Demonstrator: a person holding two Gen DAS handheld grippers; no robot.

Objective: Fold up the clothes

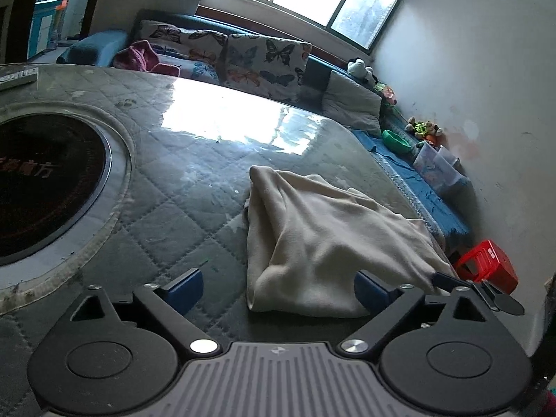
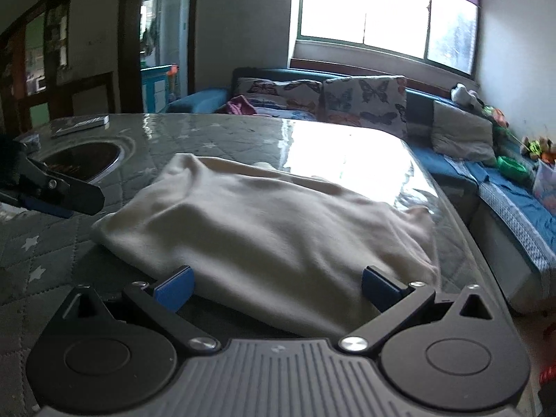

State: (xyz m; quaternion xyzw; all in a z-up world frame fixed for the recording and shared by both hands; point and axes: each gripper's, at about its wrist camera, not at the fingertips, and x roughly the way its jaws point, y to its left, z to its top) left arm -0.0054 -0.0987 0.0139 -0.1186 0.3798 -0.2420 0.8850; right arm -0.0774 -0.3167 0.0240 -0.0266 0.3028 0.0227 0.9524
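Lying folded lengthwise away from both cameras, cream fleece garment [image 2: 264, 236] rests between spread right gripper [image 2: 278, 286] fingers; left gripper [image 1: 278, 292], also spread, hovers beside it.

Both views are taken from low over the quilted table cover [image 1: 166, 208], angled downward and faced toward the far window [image 2: 382, 17] and the sofa [image 2: 312, 97] beneath it. The left wrist view is set near the table's left part, beside the round inset hob [image 1: 45, 184]. The right wrist view is placed close above the cream garment [image 2: 271, 229]. The garment, table, sofa cushions and window are shared by both views.
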